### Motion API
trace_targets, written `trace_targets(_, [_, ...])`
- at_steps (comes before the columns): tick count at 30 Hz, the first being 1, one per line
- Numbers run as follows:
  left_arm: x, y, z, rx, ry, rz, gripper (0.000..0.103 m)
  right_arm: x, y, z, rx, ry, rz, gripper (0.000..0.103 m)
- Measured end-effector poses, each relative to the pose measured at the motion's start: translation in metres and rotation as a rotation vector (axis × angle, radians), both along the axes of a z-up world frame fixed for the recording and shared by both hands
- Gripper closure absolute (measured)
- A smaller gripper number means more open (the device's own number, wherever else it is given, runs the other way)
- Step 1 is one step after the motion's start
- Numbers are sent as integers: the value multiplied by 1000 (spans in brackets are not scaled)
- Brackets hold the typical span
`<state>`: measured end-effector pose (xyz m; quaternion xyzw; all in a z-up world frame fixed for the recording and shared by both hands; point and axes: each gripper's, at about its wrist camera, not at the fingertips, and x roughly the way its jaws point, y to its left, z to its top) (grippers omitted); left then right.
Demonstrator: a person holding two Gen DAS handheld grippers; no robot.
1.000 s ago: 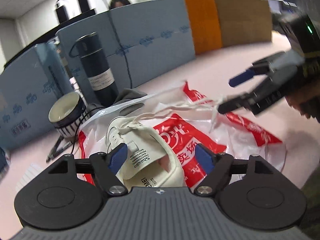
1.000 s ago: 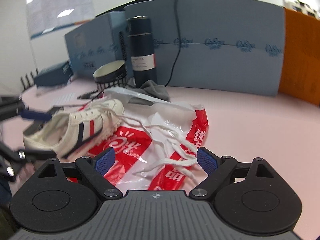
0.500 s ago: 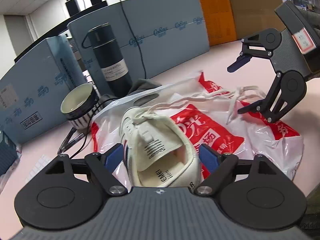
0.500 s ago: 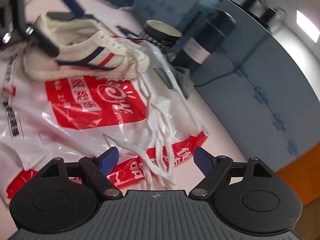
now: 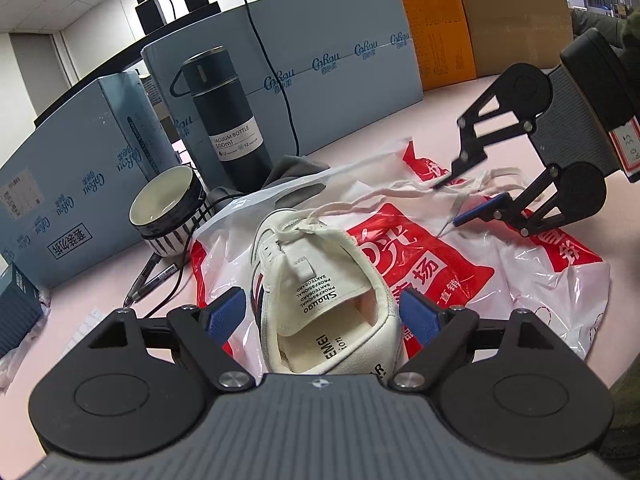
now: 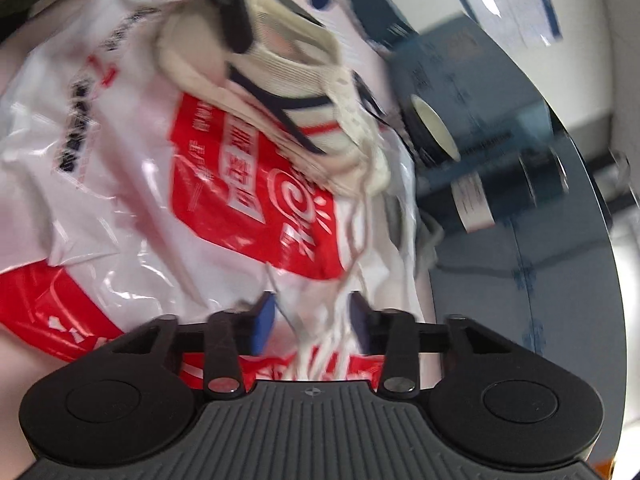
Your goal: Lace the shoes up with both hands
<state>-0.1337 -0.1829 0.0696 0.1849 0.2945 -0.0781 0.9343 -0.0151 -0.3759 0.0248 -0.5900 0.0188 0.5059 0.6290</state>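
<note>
while laces [image 5: 404, 194] trail loose, cream shoe [image 5: 320, 292] — striped side

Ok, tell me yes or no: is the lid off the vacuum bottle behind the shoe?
No. In the left wrist view the vacuum bottle stands upright behind the shoe with its dark lid still seated on top.

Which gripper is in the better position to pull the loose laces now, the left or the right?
Right. The right gripper is closing with the loose laces between its jaws, while the left gripper brackets the shoe heel.
</note>
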Motion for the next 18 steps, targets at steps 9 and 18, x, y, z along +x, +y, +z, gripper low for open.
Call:
trace_targets(9, [2,1,0,-3,8,-1,19,53,8,17,88,486,-198,95])
trace_targets(18, [6,-2,-2,17,9,-3,18,108,-14,15,345,1101,-574,100])
